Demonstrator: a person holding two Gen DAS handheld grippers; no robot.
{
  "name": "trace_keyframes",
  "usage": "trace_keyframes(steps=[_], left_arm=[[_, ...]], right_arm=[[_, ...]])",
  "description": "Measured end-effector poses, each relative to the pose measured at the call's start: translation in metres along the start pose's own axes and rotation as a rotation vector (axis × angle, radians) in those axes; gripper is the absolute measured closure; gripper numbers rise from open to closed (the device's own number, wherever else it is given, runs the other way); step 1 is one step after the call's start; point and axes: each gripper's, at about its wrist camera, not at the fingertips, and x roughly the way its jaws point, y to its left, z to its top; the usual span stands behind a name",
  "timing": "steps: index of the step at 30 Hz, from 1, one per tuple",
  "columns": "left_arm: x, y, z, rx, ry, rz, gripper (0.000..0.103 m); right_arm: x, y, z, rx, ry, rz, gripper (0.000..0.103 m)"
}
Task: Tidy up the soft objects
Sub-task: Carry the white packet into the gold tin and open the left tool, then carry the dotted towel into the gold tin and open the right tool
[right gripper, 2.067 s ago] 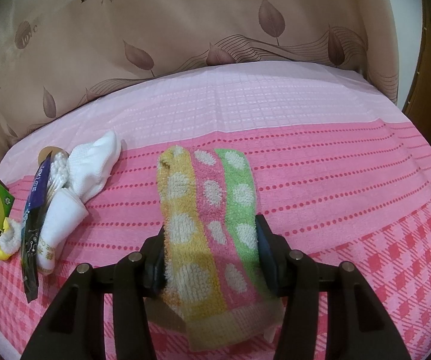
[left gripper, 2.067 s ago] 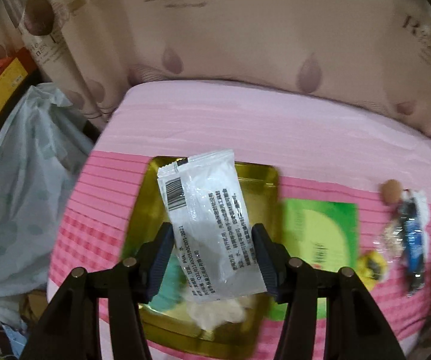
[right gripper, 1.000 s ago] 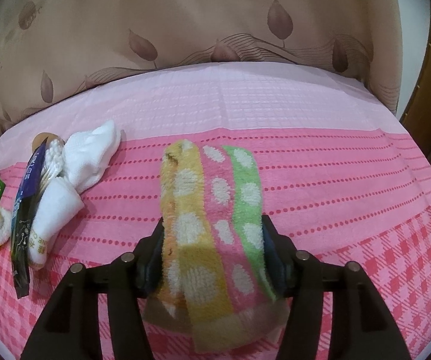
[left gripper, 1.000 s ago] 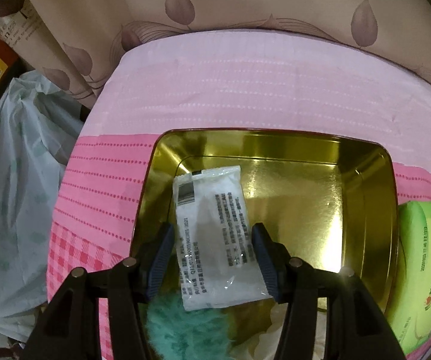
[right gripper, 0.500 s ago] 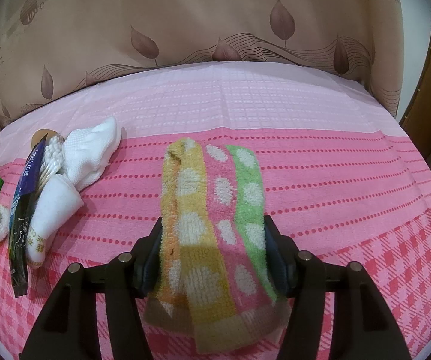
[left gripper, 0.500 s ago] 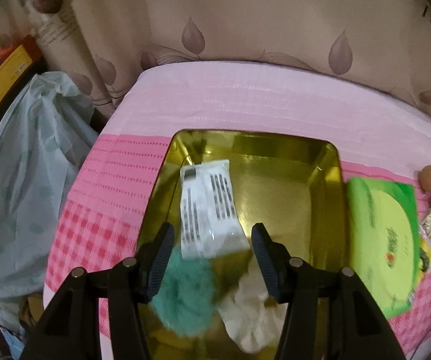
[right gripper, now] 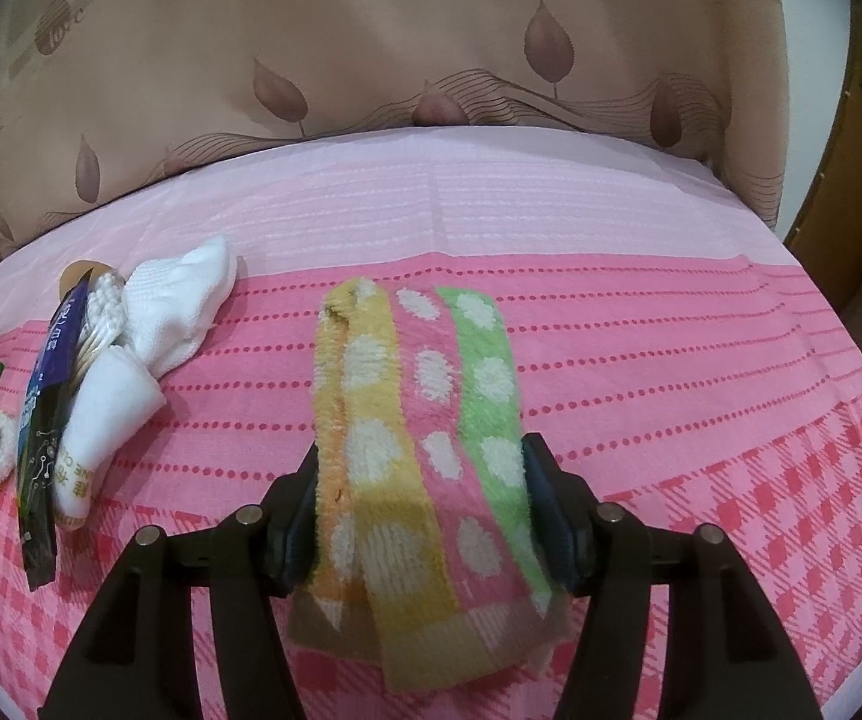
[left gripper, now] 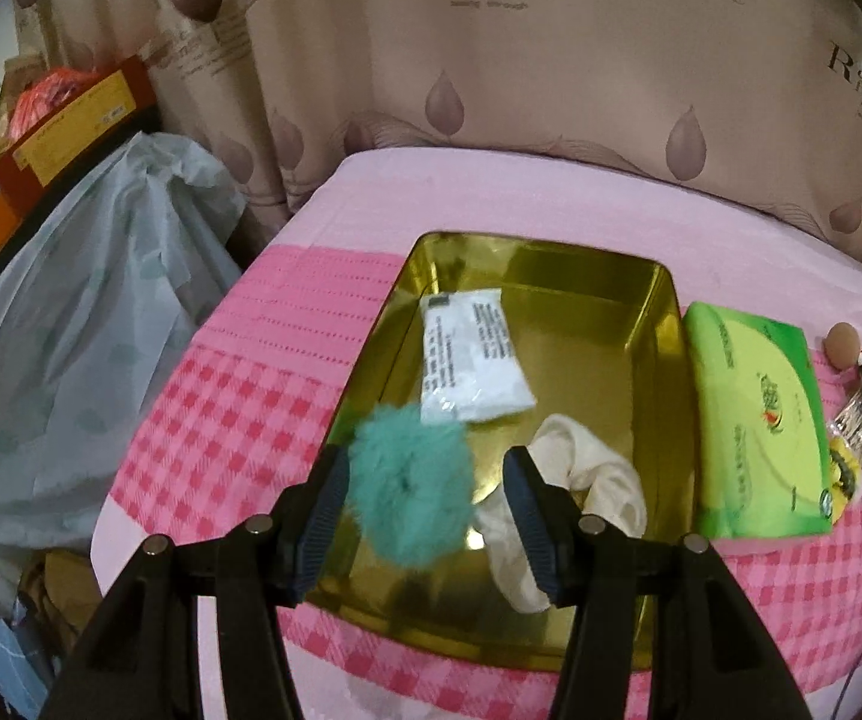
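Left wrist: your left gripper [left gripper: 428, 501], earlier gripping the white printed plastic sachet [left gripper: 471, 356], now stands open and empty above the gold metal tray [left gripper: 604, 324]; the sachet lies inside.

Right wrist: your right gripper [right gripper: 420, 510], slightly closing, clamps the striped dotted towel [right gripper: 416, 420] on the pink checked cloth [right gripper: 670, 360].

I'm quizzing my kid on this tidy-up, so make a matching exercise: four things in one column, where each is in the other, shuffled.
Things:
1. white packet
2. striped towel
3. tissue pack
4. white socks

Places:
A. between the right tool's fingers
B. on the cloth beside the tin
C. inside the gold tin
D. on the cloth, left of the towel

Pairs: 1-C, 2-A, 3-B, 4-D
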Motion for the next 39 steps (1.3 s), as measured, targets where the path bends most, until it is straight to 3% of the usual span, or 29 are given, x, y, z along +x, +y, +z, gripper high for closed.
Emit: trace_keyframes(steps=[9, 18, 27, 33, 39], left_arm=[[-0.004, 0.019, -0.02, -0.054, -0.052, 0.051, 0.048], [-0.003, 0.033, -0.026, -0.111, -0.07, 0.043, 0.048], [-0.003, 0.042, -0.03, -0.152, -0.092, 0.047, 0.048], [0.002, 0.046, -0.031, -0.171, -0.077, 0.051, 0.048], [0.005, 0.054, -0.032, -0.208, -0.066, 0.043, 0.048]], right_arm=[[-0.013, 0.0, -0.004, -0.001, -0.038, -0.04, 0.069], [-0.026, 0.006, -0.009, 0.02, -0.032, -0.064, 0.071], [-0.051, 0.022, 0.006, 0.031, -0.069, -0.038, 0.071], [-0.077, 0.078, 0.029, -0.057, -0.121, 0.067, 0.071], [-0.093, 0.172, 0.038, -0.213, -0.113, 0.24, 0.071]])
